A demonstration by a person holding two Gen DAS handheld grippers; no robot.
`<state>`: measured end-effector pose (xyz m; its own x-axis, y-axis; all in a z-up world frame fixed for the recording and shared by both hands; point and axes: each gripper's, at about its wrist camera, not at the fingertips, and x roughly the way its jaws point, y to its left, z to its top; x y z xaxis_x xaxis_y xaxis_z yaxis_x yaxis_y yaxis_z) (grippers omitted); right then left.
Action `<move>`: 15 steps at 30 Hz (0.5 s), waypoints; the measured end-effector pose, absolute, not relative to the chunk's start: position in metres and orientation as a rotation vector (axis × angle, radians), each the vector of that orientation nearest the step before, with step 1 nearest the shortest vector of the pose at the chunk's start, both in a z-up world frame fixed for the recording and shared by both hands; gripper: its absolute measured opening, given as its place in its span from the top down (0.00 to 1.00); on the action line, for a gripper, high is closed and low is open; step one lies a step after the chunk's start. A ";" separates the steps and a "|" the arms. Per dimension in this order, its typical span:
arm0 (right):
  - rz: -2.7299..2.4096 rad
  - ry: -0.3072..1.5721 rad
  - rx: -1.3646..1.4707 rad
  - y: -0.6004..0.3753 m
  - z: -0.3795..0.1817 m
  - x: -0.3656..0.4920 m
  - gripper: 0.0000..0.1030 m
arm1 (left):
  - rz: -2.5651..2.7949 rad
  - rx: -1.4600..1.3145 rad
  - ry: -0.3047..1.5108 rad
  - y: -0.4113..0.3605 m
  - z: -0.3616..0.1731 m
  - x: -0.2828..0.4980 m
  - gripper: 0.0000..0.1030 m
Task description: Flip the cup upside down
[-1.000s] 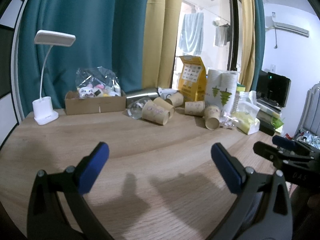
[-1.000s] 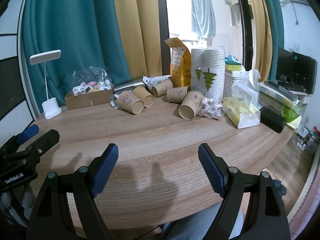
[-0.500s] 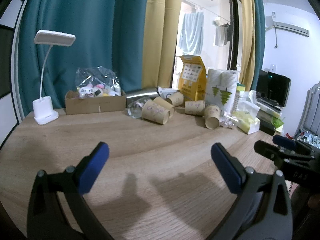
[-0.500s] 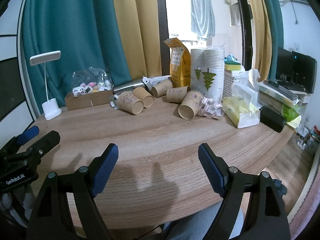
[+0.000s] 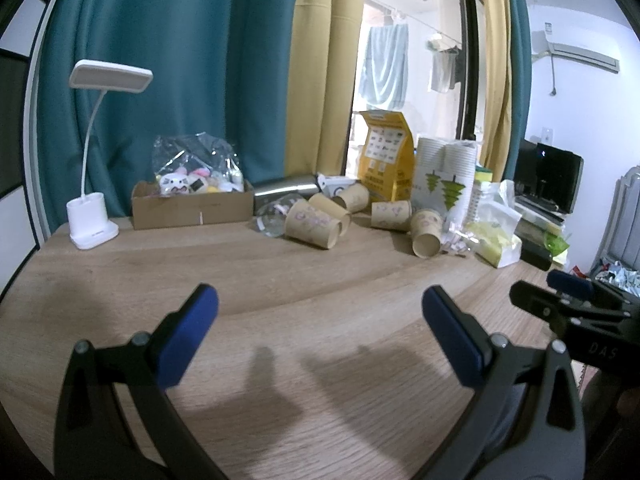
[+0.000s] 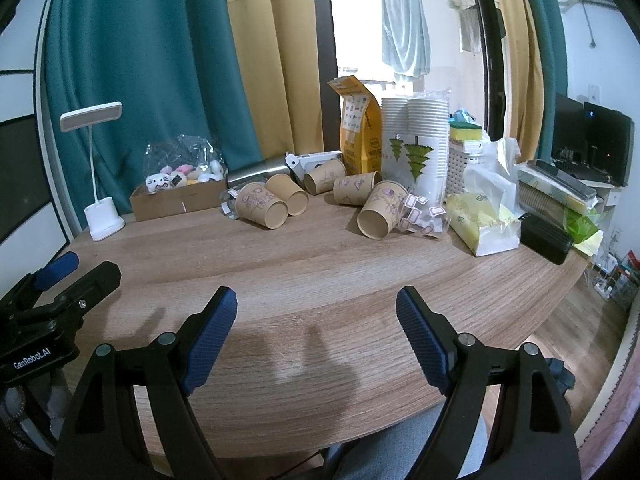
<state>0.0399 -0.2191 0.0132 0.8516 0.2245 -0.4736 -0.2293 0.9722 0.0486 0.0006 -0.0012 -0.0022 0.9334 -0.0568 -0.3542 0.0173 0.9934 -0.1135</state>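
Several brown paper cups lie on their sides at the back of the wooden table (image 6: 320,264). The nearest cups are one at the left (image 6: 262,211) and one at the right (image 6: 380,216); they also show in the left wrist view (image 5: 314,226) (image 5: 426,233). My left gripper (image 5: 320,312) is open and empty above the near table. My right gripper (image 6: 316,316) is open and empty, well short of the cups. Each gripper shows at the edge of the other's view.
A white desk lamp (image 6: 102,216) and a cardboard box (image 6: 176,198) of small toys stand back left. A yellow bag (image 6: 360,132), stacked white cups (image 6: 414,148), a tissue pack (image 6: 484,228) and a black case (image 6: 546,238) stand back right. The table edge curves near me.
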 end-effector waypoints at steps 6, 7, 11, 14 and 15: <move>0.241 0.496 -0.010 -0.219 0.013 0.039 0.18 | -0.040 -0.100 0.366 0.000 -0.003 -0.001 0.00; 0.243 0.496 -0.011 -0.218 0.013 0.039 0.18 | -0.040 -0.100 0.365 0.001 -0.003 -0.002 0.00; 0.248 0.496 -0.012 -0.215 0.013 0.036 0.18 | -0.042 -0.094 0.367 0.000 -0.003 -0.001 0.00; 0.261 0.494 -0.022 -0.212 0.015 0.038 0.18 | -0.044 -0.069 0.370 0.001 0.000 0.002 0.00; 0.266 0.493 -0.028 -0.211 0.016 0.040 0.18 | -0.049 -0.062 0.372 0.001 0.002 0.005 0.00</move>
